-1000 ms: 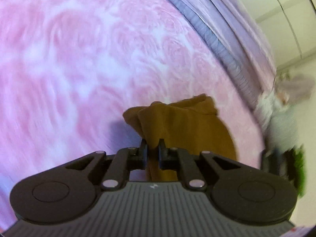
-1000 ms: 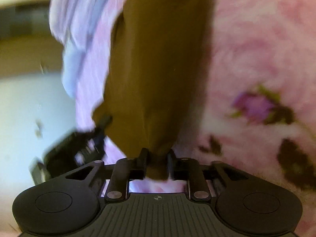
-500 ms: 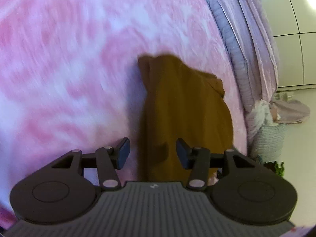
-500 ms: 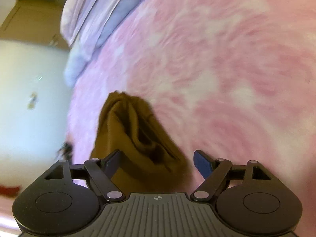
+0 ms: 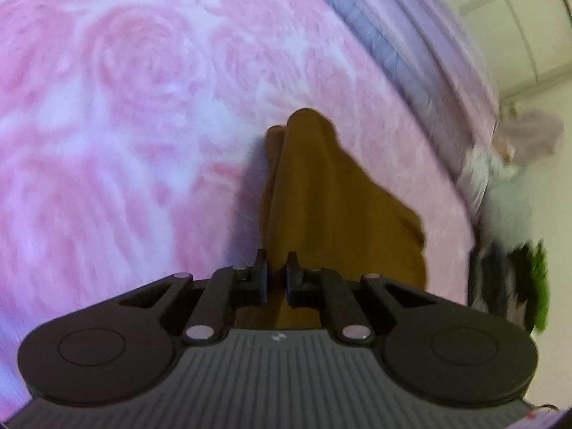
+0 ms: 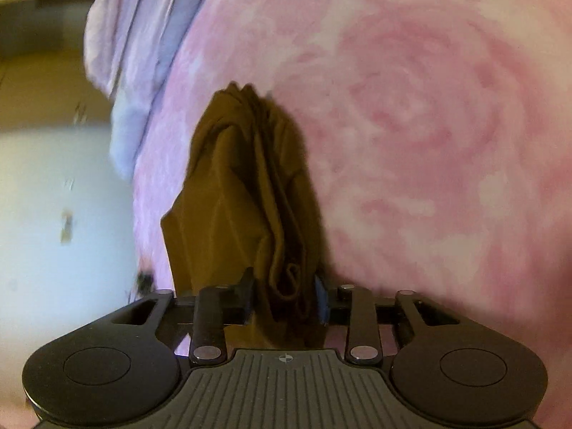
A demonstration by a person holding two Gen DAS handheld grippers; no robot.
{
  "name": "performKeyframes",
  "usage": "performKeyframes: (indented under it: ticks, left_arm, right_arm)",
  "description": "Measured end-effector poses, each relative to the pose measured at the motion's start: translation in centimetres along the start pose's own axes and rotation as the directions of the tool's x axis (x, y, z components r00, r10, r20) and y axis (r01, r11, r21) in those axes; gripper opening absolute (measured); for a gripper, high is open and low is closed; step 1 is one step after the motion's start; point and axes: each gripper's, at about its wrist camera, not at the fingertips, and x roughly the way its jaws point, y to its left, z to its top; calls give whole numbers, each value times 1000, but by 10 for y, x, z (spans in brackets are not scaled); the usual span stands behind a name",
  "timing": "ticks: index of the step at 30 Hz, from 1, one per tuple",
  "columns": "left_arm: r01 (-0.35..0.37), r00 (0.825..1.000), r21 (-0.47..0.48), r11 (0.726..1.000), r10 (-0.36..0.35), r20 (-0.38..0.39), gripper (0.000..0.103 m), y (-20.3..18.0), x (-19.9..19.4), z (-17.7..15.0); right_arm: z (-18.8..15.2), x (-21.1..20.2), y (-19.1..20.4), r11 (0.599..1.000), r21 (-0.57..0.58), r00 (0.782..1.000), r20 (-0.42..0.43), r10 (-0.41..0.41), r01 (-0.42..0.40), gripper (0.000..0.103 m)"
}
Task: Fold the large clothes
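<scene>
Left gripper (image 5: 275,271) jaws nearly together, pinching thin edge of 1 mustard-brown garment (image 5: 321,193). Right gripper (image 6: 285,295) jaws narrow, clamped on thicker bunched folds of same garment (image 6: 246,186). Garment at lower centre of both frames, over pink rose-print bedspread (image 5: 125,107). 1 lilac quilt (image 5: 411,28) upper right. 0.5 s ago, both jaws wide, garment free.
</scene>
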Motion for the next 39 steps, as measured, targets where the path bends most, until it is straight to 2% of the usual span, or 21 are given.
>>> performKeyframes:
  ticks: [1, 3, 6, 10, 14, 15, 17, 18, 20, 21, 23, 26, 28, 29, 32, 33, 34, 35, 36, 37, 39]
  left_arm:
    - [-5, 999, 9, 1000, 5, -39, 12, 0, 5, 5]
    - [-26, 997, 45, 999, 29, -65, 19, -2, 6, 13]
    - [-10, 1000, 79, 997, 12, -19, 35, -6, -2, 25]
    - [-8, 999, 95, 995, 4, 48, 34, -12, 8, 44]
    - [-97, 993, 171, 981, 85, 81, 36, -25, 42, 65]
    - [-105, 992, 166, 980, 92, 84, 36, -24, 48, 68]
    - [-118, 990, 167, 979, 103, 98, 36, -28, 52, 74]
    - [-135, 987, 171, 976, 117, 112, 36, -31, 49, 76]
    - [-197, 971, 167, 966, 169, 167, 36, -39, 40, 78]
    - [-228, 962, 166, 959, 196, 190, 32, -43, 32, 77]
    - [-294, 942, 160, 942, 256, 217, 31, -50, 17, 72]
    - [-340, 936, 215, 915, 306, 176, 31, -73, 4, 48]
    - [-322, 946, 266, 908, 303, 111, 31, -90, 0, 23]
    - [-313, 950, 285, 906, 304, 78, 31, -100, 0, 9]
    - [-271, 959, 315, 910, 282, 12, 31, -122, 4, -32]
    - [-258, 961, 328, 909, 276, -8, 31, -128, 9, -45]
    - [-266, 957, 341, 902, 288, -16, 31, -131, 16, -54]
    - [-293, 948, 353, 889, 317, -12, 31, -133, 24, -62]
    - [-310, 942, 360, 880, 335, -6, 33, -133, 32, -67]
    - [-325, 938, 355, 876, 347, 3, 35, -133, 36, -67]
    - [-351, 929, 326, 878, 369, 5, 36, -134, 38, -60]
  right_arm:
    - [-1, -2, 1, 1000, 23, 1000, 22, -16, 15, 46]
    - [11, -6, 10, 998, 5, 998, 36, -56, 56, 48]
    - [39, -13, 41, 974, -194, 987, 126, -96, 120, 52]
    - [81, 8, 68, 928, -363, 989, 140, -39, 88, 47]
    - [98, 53, 80, 849, -477, 971, 173, -162, 227, 45]
    - [100, 61, 78, 838, -475, 961, 192, -200, 270, 45]
    - [100, 60, 79, 848, -444, 951, 231, -205, 291, 45]
    - [97, 51, 77, 845, -431, 940, 261, -221, 318, 45]
    - [89, 34, 81, 830, -389, 895, 358, -265, 401, 45]
    - [84, 24, 87, 818, -380, 876, 394, -279, 431, 45]
    - [63, 9, 100, 773, -449, 875, 399, -275, 447, 45]
    - [16, 3, 123, 639, -595, 873, 357, -332, 487, 44]
    - [-20, 4, 133, 549, -674, 868, 341, -361, 494, 42]
    - [-35, 4, 135, 515, -702, 867, 338, -365, 491, 40]
    - [-68, 16, 133, 446, -760, 872, 328, -364, 472, 25]
    - [-74, 27, 131, 415, -772, 862, 331, -384, 482, 21]
    - [-77, 38, 124, 379, -782, 847, 337, -411, 495, 20]
    - [-78, 49, 112, 346, -792, 832, 338, -440, 504, 20]
    - [-76, 57, 106, 339, -795, 830, 337, -444, 504, 20]
    - [-72, 57, 105, 353, -790, 837, 338, -429, 500, 20]
    - [-61, 54, 110, 406, -769, 841, 304, -447, 494, 20]
